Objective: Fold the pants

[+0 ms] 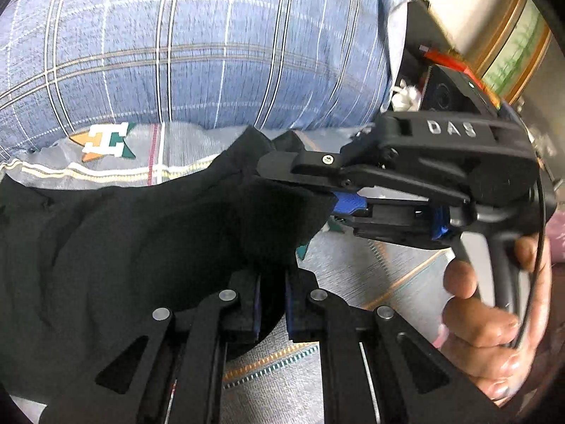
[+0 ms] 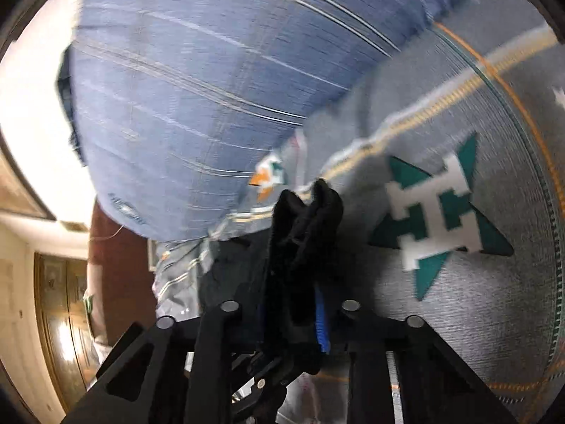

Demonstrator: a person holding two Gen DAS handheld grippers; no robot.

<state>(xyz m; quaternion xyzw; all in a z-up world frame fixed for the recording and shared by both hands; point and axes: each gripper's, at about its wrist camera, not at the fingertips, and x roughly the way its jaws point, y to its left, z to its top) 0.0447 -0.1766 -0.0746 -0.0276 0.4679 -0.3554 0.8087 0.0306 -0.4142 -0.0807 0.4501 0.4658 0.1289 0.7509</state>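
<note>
The black pants hang in folds over a grey patterned bedspread. My left gripper is shut on an edge of the pants at the bottom of the left wrist view. My right gripper comes in from the right, held by a hand, and is shut on a bunched edge of the pants just above the left one. In the right wrist view the gripper is shut on a bunch of black cloth that sticks up between its fingers.
A large blue plaid pillow lies behind the pants and shows too in the right wrist view. The bedspread has green and white motifs. Cluttered furniture stands at the right; a wooden door at left.
</note>
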